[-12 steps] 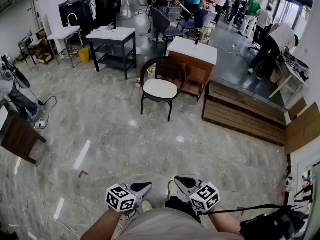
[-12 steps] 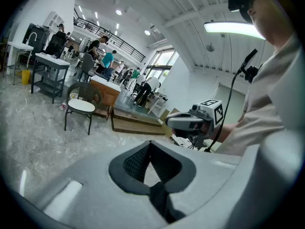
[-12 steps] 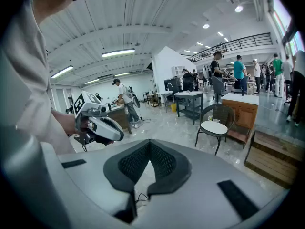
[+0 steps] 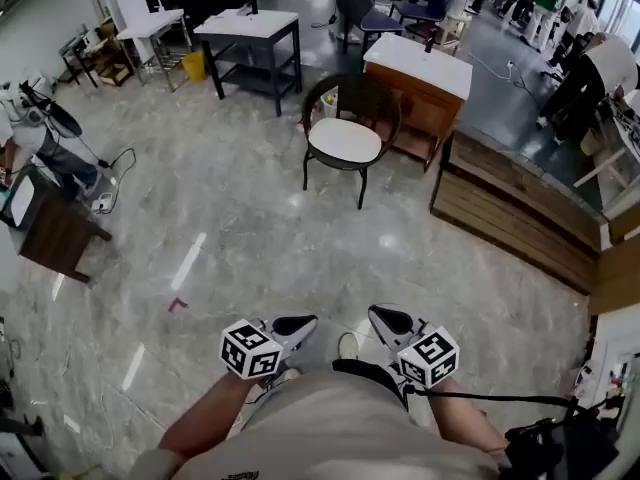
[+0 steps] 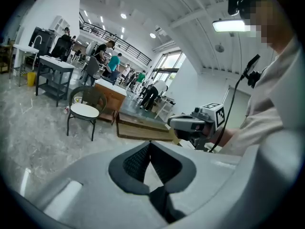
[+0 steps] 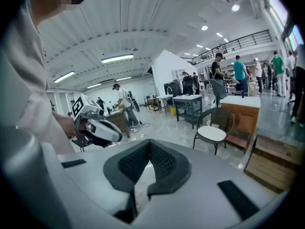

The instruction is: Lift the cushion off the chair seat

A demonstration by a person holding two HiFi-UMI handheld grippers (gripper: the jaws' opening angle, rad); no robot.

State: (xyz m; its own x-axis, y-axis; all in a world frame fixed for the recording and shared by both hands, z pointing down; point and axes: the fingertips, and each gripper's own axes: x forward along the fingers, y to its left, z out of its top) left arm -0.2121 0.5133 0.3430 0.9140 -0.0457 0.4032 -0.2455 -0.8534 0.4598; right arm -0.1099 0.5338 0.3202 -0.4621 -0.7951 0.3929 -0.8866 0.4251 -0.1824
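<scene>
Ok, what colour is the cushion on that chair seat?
White or off-white; the cushion lies on a dark-framed chair. It shows best in the head view.

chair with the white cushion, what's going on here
A person holds a left gripper and a right gripper close to the body, both shut and empty. The chair stands well ahead across the floor, its cushion lying on the seat, untouched. The lifting has not begun.
</scene>
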